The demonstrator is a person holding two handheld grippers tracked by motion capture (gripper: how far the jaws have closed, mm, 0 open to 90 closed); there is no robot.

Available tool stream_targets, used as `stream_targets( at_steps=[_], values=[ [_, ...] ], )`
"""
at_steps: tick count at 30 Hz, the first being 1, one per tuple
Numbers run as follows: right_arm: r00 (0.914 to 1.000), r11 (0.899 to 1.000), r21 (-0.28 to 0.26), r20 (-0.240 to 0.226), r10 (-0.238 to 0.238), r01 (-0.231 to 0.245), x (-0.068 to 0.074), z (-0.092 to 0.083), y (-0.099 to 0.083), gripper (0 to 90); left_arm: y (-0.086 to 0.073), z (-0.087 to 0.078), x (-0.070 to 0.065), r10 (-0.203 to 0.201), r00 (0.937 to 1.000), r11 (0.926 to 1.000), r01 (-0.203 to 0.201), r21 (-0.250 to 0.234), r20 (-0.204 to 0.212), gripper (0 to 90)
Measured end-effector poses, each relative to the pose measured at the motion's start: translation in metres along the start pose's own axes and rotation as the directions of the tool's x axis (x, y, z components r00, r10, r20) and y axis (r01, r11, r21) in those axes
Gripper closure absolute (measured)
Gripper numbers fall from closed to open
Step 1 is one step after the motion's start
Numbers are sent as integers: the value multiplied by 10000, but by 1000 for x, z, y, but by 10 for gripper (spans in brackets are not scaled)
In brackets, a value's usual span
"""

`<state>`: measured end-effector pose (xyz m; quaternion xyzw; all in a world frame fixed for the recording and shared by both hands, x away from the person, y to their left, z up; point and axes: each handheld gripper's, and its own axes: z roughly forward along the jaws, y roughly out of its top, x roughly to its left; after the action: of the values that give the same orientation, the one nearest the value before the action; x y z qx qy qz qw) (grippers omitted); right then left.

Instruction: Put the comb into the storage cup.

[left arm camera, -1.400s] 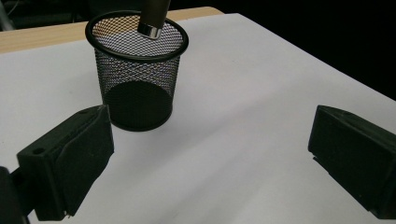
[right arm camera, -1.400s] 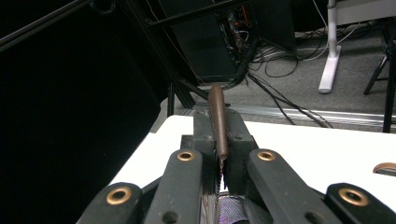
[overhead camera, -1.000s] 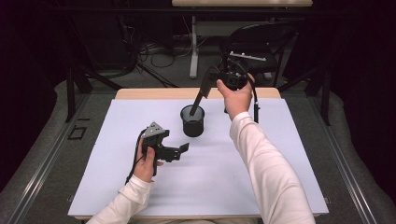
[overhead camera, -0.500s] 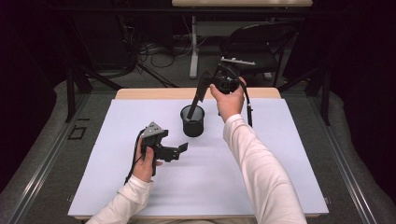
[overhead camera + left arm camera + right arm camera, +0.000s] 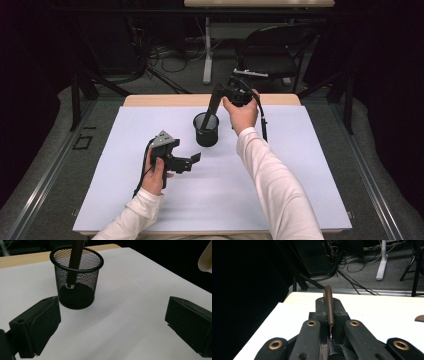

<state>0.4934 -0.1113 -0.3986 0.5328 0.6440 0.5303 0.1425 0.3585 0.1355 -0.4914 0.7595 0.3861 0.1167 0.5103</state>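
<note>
Nearest the person, the left gripper [image 5: 192,161] rests low over the white table cover [image 5: 310,165], held in the left hand [image 5: 156,175] with its grey three-cornered plate on top; its two black jaws stand wide apart with nothing between them, and in the left gripper view [image 5: 110,322] bare white surface shows across the whole gap. Just beyond those jaws stands a black wire-mesh cup [image 5: 206,129], upright on the cover near the middle of the table; in the left gripper view the cup [image 5: 76,277] sits just past the left-hand jaw without touching it. A dark brown pen [image 5: 74,262] leans inside the cup, its lower tip down near the mesh floor and its shaft rising out over the rim. Farther back, the right hand [image 5: 242,112] holds the right gripper [image 5: 216,98] above and behind the cup, tilted down toward it, a white sleeve [image 5: 270,180] running back to the bottom edge. In the right gripper view the jaws are closed tight on the pen [image 5: 329,305], which runs along the seam between them and pokes out past their far end. Beyond the table's wooden far edge [image 5: 165,100] lie a grey floor with tangled cables [image 5: 170,55] and a dark chair [image 5: 275,50].
</note>
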Motion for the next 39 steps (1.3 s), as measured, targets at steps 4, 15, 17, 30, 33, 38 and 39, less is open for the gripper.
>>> stream_targets(
  at_steps=[4, 15, 17, 30, 33, 38, 39],
  values=[
    [10000, 10000, 78, 27, 26, -26, -1, 3, -4, 864, 0, 0, 0, -3, 10000, 10000, 3, -15, 25, 5],
    [10000, 9999, 150, -40, 50, -49, -1, 8, -11, 864, 0, 0, 0, -1, 10000, 10000, 1, -11, 22, 5],
    [10000, 9998, 187, -41, 66, -65, 0, 9, -12, 864, 0, 0, 0, -3, 10000, 10000, 3, -15, 18, 5],
    [9999, 9996, 269, -57, 126, -124, -3, 12, -17, 864, -1, 1, 0, 43, 10000, 10000, -43, 50, 9, 6],
    [9999, 9994, 313, -50, 128, -127, -4, 13, -19, 864, -1, 1, 0, 33, 10000, 10000, -33, 37, 13, 5],
    [9997, 9993, 316, -62, 219, -217, -5, 14, -21, 864, -1, 2, 0, 50, 10000, 10000, -50, 52, 28, 5],
    [9997, 9992, 306, -80, 243, -240, -6, 14, -22, 864, -1, 2, 0, 47, 10000, 10000, -47, 58, 32, 5]
  ],
)
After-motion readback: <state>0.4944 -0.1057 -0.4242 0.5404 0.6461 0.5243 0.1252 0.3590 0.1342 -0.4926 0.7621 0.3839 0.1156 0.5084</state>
